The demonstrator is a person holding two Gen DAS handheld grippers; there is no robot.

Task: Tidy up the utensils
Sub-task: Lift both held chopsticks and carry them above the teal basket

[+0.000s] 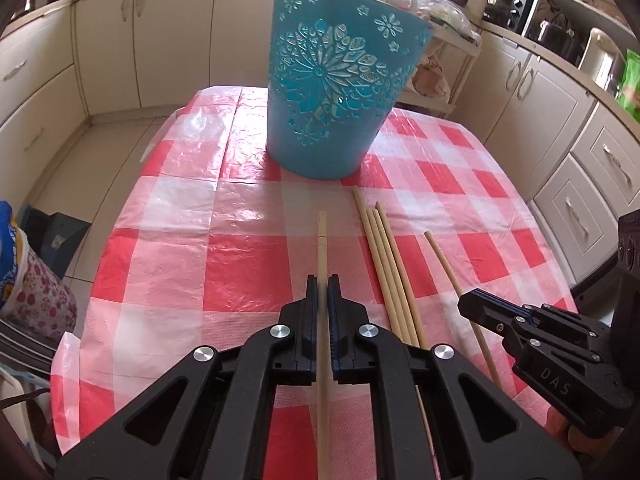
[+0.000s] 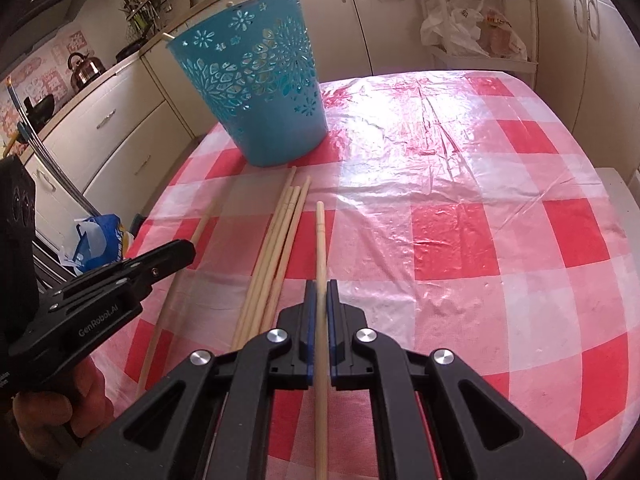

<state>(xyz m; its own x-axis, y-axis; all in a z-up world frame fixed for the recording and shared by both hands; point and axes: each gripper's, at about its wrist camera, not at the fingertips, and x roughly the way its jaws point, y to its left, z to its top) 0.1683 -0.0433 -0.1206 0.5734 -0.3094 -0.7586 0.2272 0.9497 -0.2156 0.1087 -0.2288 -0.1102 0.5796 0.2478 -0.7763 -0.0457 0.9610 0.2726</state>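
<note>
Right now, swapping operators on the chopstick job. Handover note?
Left gripper: shut on one chopstick, tip pointing toward the blue basket.
Right gripper: shut on another chopstick, aimed the same way.
Table: four loose chopsticks lie side by side on the checked tablecloth, between the two grippers and short of the basket.
Done: both sticks gripped; whether any are already in the basket can't be told.
Left: drop both held sticks into the basket, then collect the four.
</note>
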